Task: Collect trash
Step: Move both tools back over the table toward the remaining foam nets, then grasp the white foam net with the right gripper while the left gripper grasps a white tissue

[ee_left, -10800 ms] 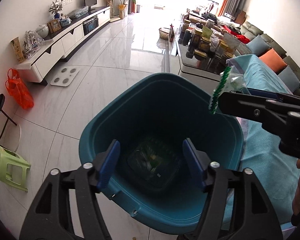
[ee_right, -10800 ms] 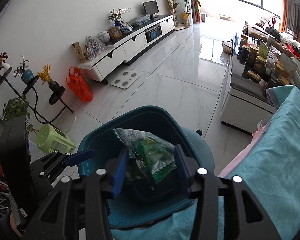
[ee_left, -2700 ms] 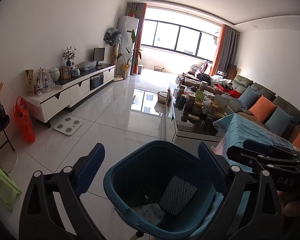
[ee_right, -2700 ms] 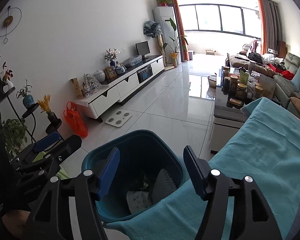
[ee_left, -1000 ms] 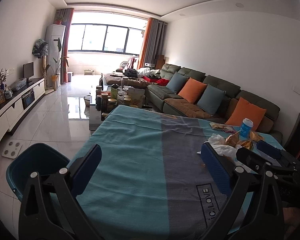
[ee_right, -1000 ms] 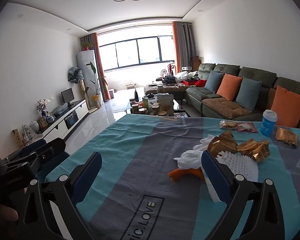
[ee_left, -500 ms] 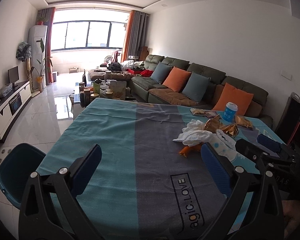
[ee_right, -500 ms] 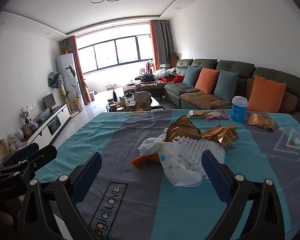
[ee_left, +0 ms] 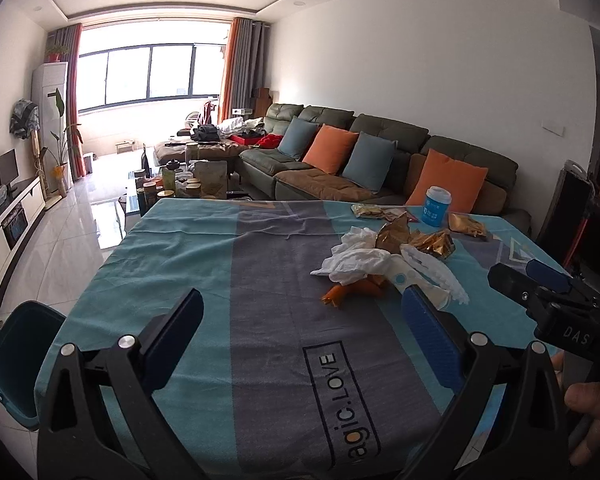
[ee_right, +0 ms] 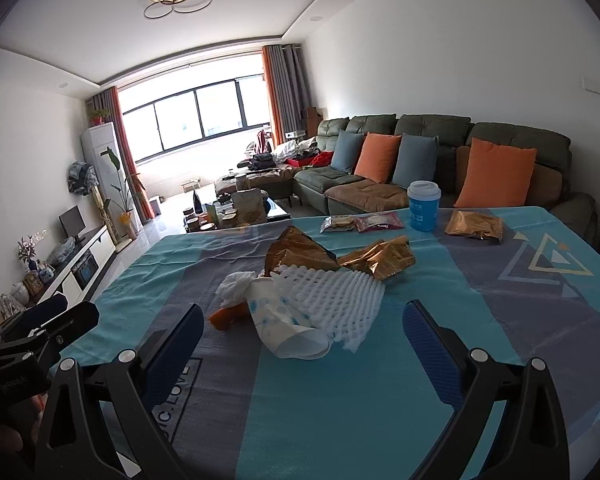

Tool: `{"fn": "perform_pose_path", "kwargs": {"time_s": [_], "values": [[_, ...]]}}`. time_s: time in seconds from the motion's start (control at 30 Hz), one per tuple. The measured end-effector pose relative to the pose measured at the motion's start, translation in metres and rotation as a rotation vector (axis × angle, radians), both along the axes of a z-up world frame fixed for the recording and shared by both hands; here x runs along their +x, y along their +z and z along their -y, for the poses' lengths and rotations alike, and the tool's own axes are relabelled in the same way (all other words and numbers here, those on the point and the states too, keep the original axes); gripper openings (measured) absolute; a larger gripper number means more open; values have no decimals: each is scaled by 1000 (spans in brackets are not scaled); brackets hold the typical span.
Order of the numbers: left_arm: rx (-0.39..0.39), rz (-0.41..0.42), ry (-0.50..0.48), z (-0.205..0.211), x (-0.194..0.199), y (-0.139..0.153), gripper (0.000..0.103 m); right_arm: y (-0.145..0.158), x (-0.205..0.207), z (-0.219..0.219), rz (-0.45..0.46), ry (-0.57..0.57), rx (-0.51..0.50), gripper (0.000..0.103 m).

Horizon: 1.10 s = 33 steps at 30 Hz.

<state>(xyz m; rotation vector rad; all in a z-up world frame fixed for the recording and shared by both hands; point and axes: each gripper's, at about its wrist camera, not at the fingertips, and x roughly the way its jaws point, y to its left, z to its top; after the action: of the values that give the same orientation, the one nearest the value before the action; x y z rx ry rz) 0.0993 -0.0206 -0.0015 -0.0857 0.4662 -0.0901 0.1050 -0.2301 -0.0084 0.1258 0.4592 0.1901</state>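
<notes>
Right wrist view: the right gripper (ee_right: 300, 344) has its fingers spread wide and empty, aimed at the trash pile on the counter (ee_right: 380, 400). Nearest lies a crushed paper cup (ee_right: 288, 328), touching a white foam net (ee_right: 332, 300). Behind these sit a crumpled tissue (ee_right: 236, 288), an orange peel (ee_right: 226, 316) and gold foil wrappers (ee_right: 340, 258). Farther back: two snack packets (ee_right: 360, 223), a blue cup with lid (ee_right: 423, 205) and another gold packet (ee_right: 475, 226).

Left wrist view: the left gripper (ee_left: 300, 332) is likewise spread wide and holds nothing. The teal bin (ee_left: 16, 364) stands on the floor just beside the counter's left corner, well apart from the pile; its contents cannot be seen.

Status, as a judgement: the task is unfinished. The central pile remains to be collected and carried to the bin. Whether the rear items count as trash cannot be told.
</notes>
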Motion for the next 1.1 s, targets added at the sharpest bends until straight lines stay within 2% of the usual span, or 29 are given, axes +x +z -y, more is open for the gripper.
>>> {"fn": "perform_pose_path", "kwargs": {"time_s": [0.27, 0.53, 0.87, 1.1], "values": [[16, -20, -50, 16, 22, -4, 98, -6, 11, 15, -22, -30, 15, 96], [10, -52, -91, 25, 58, -14, 98, -17, 42, 28, -70, -47, 35, 96], [7, -117, -105, 28, 106, -35, 98, -44, 87, 32, -167, -19, 106, 96], [4, -148, -115, 28, 125, -45, 98, -52, 109, 29, -213, 20, 151, 96]]}}
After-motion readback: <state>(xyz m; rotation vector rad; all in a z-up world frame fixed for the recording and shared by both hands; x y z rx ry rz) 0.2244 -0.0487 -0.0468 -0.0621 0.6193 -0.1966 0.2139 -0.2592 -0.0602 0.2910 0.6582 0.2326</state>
